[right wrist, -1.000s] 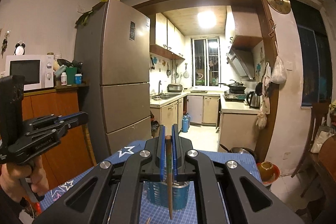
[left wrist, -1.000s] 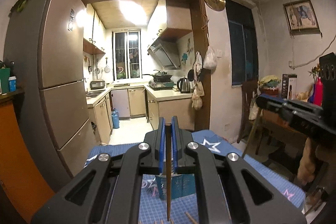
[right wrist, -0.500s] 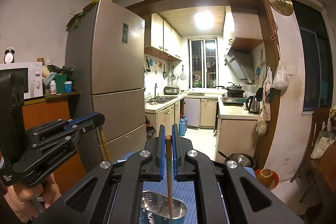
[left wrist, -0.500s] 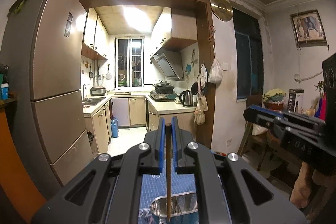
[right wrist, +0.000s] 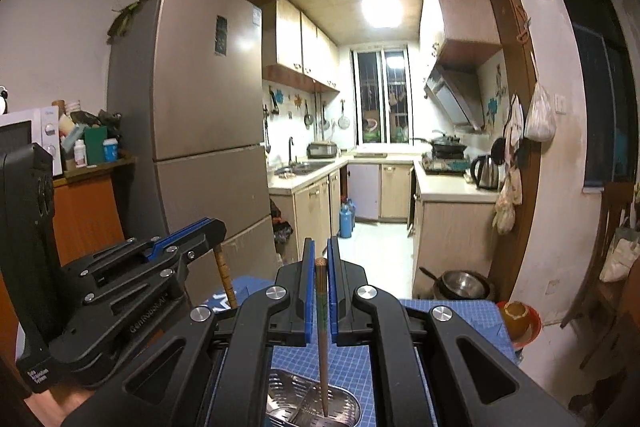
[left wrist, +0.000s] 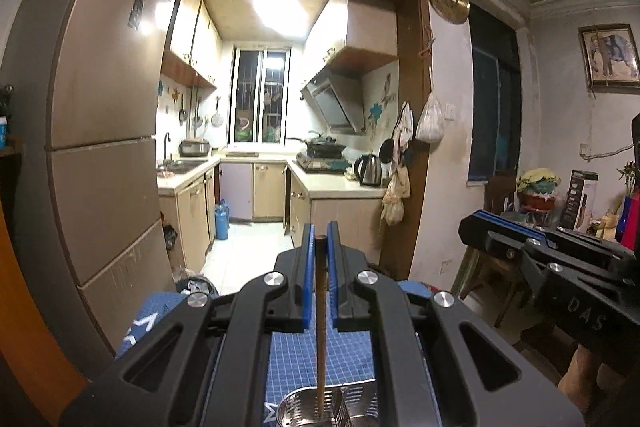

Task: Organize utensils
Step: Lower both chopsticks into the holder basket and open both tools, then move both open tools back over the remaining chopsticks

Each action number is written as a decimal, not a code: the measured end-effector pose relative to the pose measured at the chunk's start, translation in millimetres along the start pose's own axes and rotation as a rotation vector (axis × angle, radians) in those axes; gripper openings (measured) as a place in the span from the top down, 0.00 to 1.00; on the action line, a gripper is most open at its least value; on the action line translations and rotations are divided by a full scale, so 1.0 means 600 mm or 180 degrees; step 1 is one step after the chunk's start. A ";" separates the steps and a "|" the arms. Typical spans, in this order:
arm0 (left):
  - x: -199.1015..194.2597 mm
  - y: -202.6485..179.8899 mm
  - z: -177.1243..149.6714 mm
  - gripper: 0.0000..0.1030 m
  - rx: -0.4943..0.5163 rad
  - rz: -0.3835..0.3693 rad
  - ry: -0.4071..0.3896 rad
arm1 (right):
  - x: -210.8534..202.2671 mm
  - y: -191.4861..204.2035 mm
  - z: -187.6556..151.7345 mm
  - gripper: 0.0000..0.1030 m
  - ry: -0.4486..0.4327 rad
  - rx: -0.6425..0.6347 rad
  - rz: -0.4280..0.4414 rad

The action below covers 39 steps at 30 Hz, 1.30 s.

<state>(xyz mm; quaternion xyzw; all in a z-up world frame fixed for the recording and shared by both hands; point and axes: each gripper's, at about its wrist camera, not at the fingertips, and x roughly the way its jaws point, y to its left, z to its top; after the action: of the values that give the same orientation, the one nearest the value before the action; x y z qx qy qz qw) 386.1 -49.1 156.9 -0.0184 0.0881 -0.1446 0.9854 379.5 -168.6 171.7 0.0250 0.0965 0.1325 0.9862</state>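
fridge (right wrist: pixel 192 75): big one on the left, kitchen doorway just past it
tabletop (right wrist: pixel 452 319): blue grid mat with stars on it, everything happens here
holder (right wrist: pixel 340 403): shiny metal utensil caddy with a divider, sitting right under both claws
left claw (left wrist: pixel 319 243): clamped shut on a chopstick (left wrist: pixel 320 327)
right claw (right wrist: pixel 321 259): clamped shut on its own chopstick (right wrist: pixel 322 339)
direction: both sticks stand near upright, long axis top to bottom, tips pointing down into the holder
risk: I'd guess a tip catches the rim or divider, since each stick is pinched only near its top and could swing or slip
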 end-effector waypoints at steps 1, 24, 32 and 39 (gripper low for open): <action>0.004 0.002 -0.003 0.96 0.0003 0.0007 0.0011 | 0.005 -0.002 -0.008 0.93 0.0022 0.0018 -0.0002; -0.027 0.022 -0.020 0.50 0.0060 0.0151 0.0076 | -0.031 -0.012 -0.044 0.80 0.0031 0.0112 0.0027; -0.305 0.078 -0.128 0.30 0.0266 0.0253 -0.0236 | -0.325 0.031 -0.196 0.77 -0.0453 0.0025 0.0376; -0.445 0.146 -0.307 0.29 0.0127 0.0653 0.0047 | -0.435 0.082 -0.499 0.78 0.0212 0.0279 0.0267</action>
<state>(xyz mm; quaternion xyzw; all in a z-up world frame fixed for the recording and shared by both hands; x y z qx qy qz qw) 126.2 109.9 15.5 0.0114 0.0940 -0.0448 0.9945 61.2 -183.4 -70.2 0.0678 0.1339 0.1701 0.9739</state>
